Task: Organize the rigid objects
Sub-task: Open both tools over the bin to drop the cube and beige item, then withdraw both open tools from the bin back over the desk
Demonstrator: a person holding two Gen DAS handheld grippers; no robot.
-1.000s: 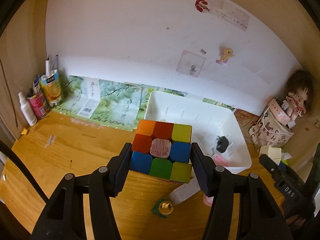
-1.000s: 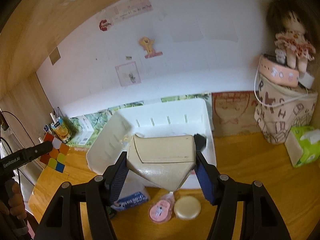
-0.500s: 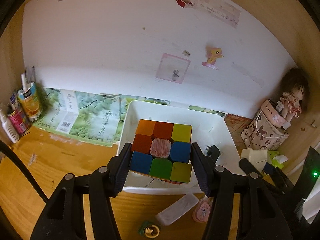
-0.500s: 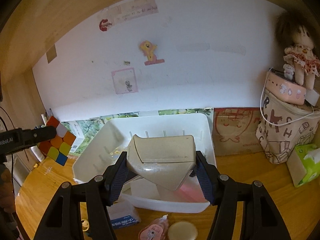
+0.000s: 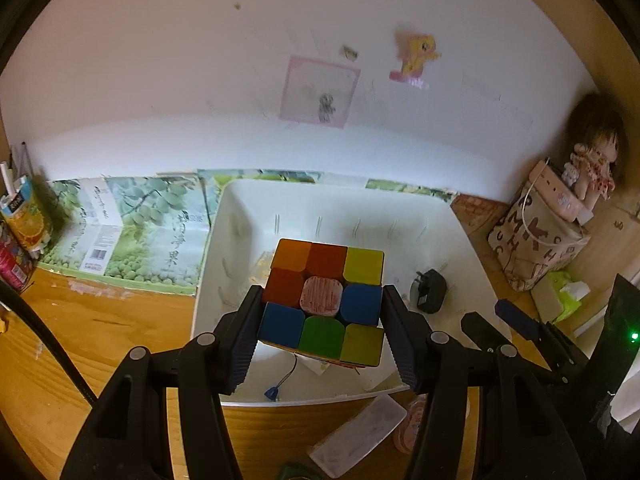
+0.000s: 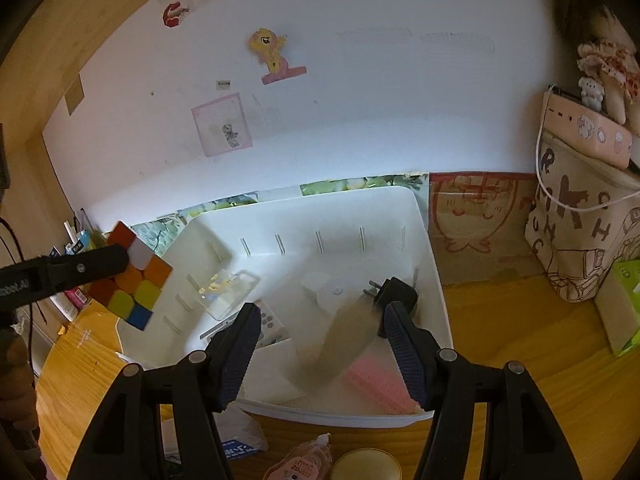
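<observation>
My left gripper [image 5: 322, 332] is shut on a multicoloured puzzle cube [image 5: 324, 300] and holds it above the near left part of the white bin [image 5: 472, 252]. The cube also shows in the right wrist view [image 6: 132, 276]. My right gripper [image 6: 320, 344] is open above the bin [image 6: 434, 264]. The beige case [image 6: 340, 340] is a blurred shape below its jaws, inside the bin. A black plug adapter [image 6: 394, 292], a clear case [image 6: 228, 292] and a pink item [image 6: 380, 380] lie in the bin.
A patterned bag [image 6: 580, 216] with a doll [image 6: 604, 68] stands at the right, beside a green tissue pack [image 6: 624, 304]. Cartons and bottles [image 5: 24, 220] stand at the left. A white box [image 5: 360, 440], pink packet [image 6: 300, 464] and round tin [image 6: 366, 466] lie before the bin.
My right gripper has opened and let go of the beige case, which is dropping into the bin. My left gripper has carried the cube forward over the bin.
</observation>
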